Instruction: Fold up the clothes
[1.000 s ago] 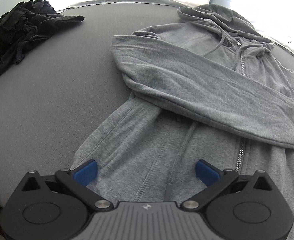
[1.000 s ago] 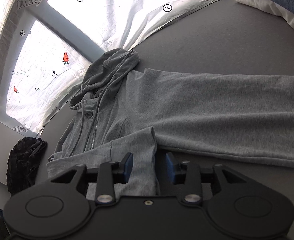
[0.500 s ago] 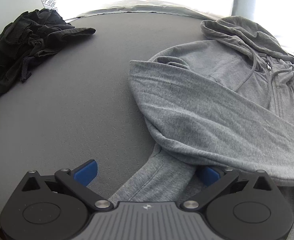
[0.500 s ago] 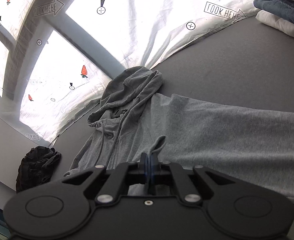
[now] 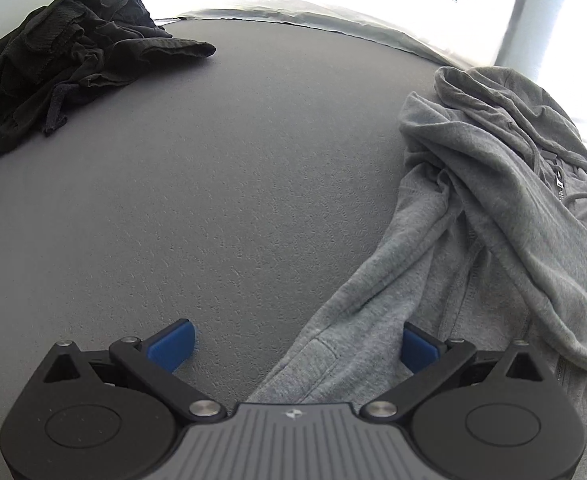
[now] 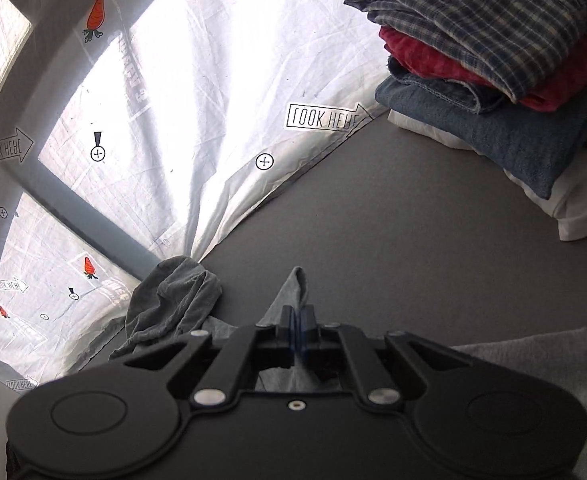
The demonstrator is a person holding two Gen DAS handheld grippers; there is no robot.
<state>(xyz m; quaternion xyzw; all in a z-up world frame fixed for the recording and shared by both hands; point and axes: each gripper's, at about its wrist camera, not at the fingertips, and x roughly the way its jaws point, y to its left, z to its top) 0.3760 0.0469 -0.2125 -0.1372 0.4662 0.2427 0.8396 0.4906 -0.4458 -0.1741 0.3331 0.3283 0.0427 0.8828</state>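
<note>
Hoodie (image 5: 505,216), grey w/ zip, lies on the dark grey desk (image 5: 253,180), bunched toward the right side of my left view, hood up near the white backdrop sheet (image 6: 197,100). It's rumpled, not flat: folds of cloth pile over each other along the zip, and one strip of it runs down toward my left gripper (image 5: 293,344).

Left jaws are spread wide, nothing clamped. That strip w/ its ribbed band sits between the blue pads; one pad rests over bare desk, the other is at the cloth's edge. No grip there yet.

Right gripper (image 6: 298,332) is clenched tight on a thin pinch of the grey fabric, a peak of it poking up just past the tips. Can't tell which part of the hoodie it is from this angle. More grey cloth shows at the lower right of that view.

Progress, my read: prob early-to-mid on this garment. No clean fold visible so far, so the sleeves and body likely need laying over, then halving.

Rest of the job: folded stack (image 6: 493,60) sits at the far right corner, i.e. plaid on top, red, denim blue, white at the bottom, so several pieces look done. Black heap (image 5: 61,60) at the far left corner is crumpled, well apart from the hoodie, and looks unfolded. So approx this piece plus the black stuff is left, as far as I can see.
</note>
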